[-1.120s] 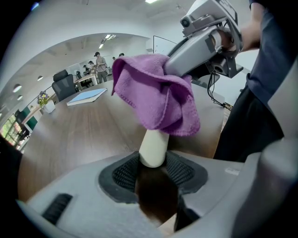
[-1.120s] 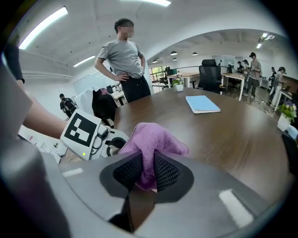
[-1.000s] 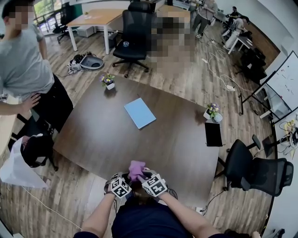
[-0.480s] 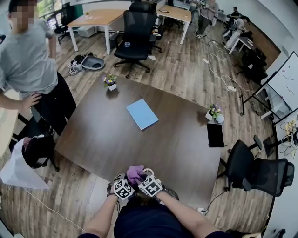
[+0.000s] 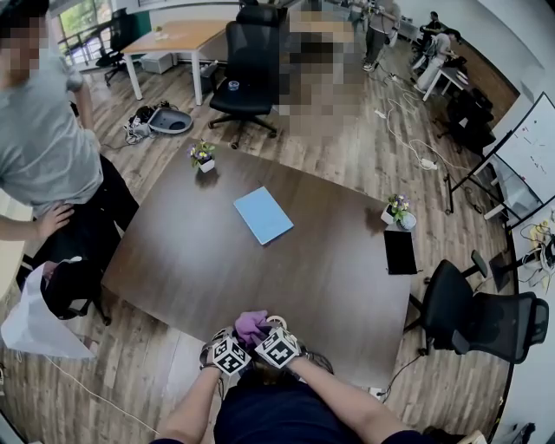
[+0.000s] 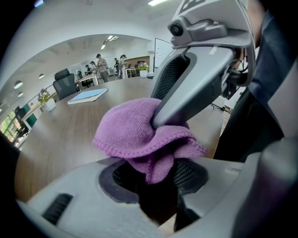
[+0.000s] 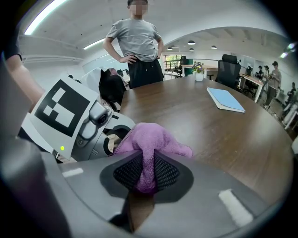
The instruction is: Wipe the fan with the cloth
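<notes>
Right gripper view: right tongs [image 7: 143,179] pinch a fuzzy purple cloth [image 7: 150,137]; left tongs [image 6: 158,179] stand slightly spread around its fold

Observing wood-plank floor [image 5: 347,147] throughout. Noting large dark brown table [image 5: 217,260] at centre, small flower pot [image 5: 202,154] at its far left corner, another [image 5: 396,208] at its right edge. Logging black office chair [image 5: 251,65] beyond the far side, light wood desk [image 5: 178,35] further left. Recording black chairs [image 5: 499,325] near right, whiteboard [image 5: 533,147] along right wall, white cables [image 5: 408,130] on far floor. Seeing ceiling strip lights [image 7: 46,19] glowing, daylight entering windows [image 5: 82,17] far left.
</notes>
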A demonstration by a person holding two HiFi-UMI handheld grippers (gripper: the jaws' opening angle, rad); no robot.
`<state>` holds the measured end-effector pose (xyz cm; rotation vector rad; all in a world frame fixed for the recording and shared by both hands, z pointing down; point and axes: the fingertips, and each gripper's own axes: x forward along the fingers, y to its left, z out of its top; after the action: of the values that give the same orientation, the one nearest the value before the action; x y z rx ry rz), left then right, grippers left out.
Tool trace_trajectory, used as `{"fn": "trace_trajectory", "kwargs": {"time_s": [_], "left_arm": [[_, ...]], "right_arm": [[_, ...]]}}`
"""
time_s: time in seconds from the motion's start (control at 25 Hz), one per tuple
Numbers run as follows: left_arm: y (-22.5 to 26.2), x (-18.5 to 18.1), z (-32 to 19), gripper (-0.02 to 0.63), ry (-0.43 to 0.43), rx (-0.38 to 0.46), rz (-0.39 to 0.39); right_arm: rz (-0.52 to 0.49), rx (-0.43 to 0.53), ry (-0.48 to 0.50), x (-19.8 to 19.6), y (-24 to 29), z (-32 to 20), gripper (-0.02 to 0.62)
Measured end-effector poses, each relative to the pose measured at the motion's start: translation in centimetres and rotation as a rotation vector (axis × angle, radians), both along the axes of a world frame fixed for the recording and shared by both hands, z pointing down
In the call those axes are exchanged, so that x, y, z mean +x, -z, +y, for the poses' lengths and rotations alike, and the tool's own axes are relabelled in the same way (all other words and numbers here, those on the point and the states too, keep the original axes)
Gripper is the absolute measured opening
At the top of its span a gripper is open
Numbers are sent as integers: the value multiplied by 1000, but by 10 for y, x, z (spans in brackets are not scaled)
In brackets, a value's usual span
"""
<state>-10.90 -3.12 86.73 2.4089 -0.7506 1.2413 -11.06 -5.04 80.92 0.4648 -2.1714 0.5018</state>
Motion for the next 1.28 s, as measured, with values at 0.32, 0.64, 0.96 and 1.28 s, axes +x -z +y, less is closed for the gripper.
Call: {"fn": "trace_trajectory", "kwargs": {"time_s": [0.32,0.64,0.96,1.28], "left_arm": [[2,0,-1,173,2,-1,-2],[-1,0,1,173,2,-4,-4],[0,0,1,173,7,-7,-6],[-1,1,0,173,8,-6,2]], "right_arm": [[9,40,-3,7,7,-12,74],[7,60,-40,18,11,-20,74],[13,92,-119,42,14,-37,74],[13,102,-161,59,15,-45,74]]}}
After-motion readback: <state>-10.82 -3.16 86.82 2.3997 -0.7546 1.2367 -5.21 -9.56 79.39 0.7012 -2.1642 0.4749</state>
